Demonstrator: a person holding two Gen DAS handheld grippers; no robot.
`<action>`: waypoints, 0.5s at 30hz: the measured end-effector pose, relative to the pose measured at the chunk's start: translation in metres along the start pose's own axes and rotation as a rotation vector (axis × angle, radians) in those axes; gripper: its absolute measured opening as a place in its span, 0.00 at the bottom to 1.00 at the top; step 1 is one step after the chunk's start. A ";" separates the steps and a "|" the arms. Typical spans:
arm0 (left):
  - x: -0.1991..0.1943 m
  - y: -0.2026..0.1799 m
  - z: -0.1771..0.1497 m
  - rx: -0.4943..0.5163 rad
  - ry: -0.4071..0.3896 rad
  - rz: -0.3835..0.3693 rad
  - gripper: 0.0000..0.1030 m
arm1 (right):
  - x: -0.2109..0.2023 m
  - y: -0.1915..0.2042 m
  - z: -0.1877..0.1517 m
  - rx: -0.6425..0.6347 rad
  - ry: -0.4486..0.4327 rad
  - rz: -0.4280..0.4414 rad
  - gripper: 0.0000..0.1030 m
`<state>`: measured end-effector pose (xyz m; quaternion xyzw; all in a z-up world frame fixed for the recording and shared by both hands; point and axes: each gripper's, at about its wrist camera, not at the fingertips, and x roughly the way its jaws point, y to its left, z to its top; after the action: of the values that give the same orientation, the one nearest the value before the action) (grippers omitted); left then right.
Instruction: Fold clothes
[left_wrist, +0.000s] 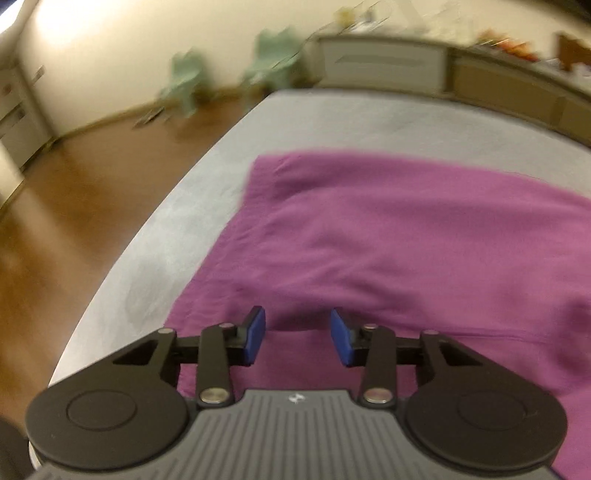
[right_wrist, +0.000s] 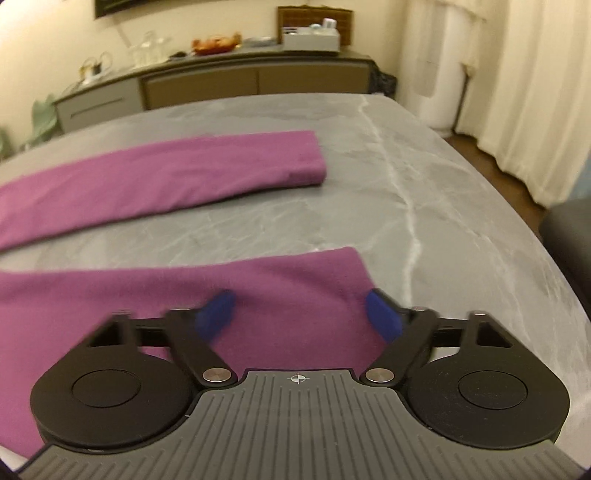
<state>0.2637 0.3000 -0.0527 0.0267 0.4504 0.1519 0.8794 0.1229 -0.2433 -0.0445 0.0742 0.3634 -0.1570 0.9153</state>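
Observation:
A purple garment (left_wrist: 388, 236) lies spread flat on a grey marble table (left_wrist: 155, 236). In the left wrist view my left gripper (left_wrist: 297, 338) hovers open over the garment's near part, its blue pads apart with nothing between them. In the right wrist view two long purple legs or sleeves stretch across the table: the far one (right_wrist: 166, 177) ends at a cuff, and the near one (right_wrist: 258, 280) ends under my right gripper (right_wrist: 300, 314). This gripper is open wide, its blue pads standing over the near cuff with no cloth caught between them.
The table's curved left edge (left_wrist: 122, 266) drops to a wooden floor (left_wrist: 66, 206) with green chairs (left_wrist: 184, 77). A long sideboard (right_wrist: 221, 81) with clutter stands behind the table. Curtains (right_wrist: 535, 92) and a dark seat (right_wrist: 569, 236) are at the right. Bare marble (right_wrist: 424, 177) lies right of the garment.

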 end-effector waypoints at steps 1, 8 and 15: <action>-0.014 -0.007 -0.003 0.031 -0.036 -0.037 0.39 | -0.006 -0.002 -0.001 0.006 -0.016 0.013 0.72; -0.002 -0.009 -0.043 0.172 -0.008 0.019 0.52 | 0.005 -0.006 -0.022 -0.116 0.018 0.031 0.95; -0.064 0.023 -0.072 0.182 -0.069 -0.092 0.50 | -0.039 -0.023 -0.027 -0.028 0.006 0.106 0.82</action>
<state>0.1658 0.2964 -0.0407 0.0913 0.4324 0.0689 0.8944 0.0710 -0.2492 -0.0381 0.0812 0.3636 -0.1030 0.9223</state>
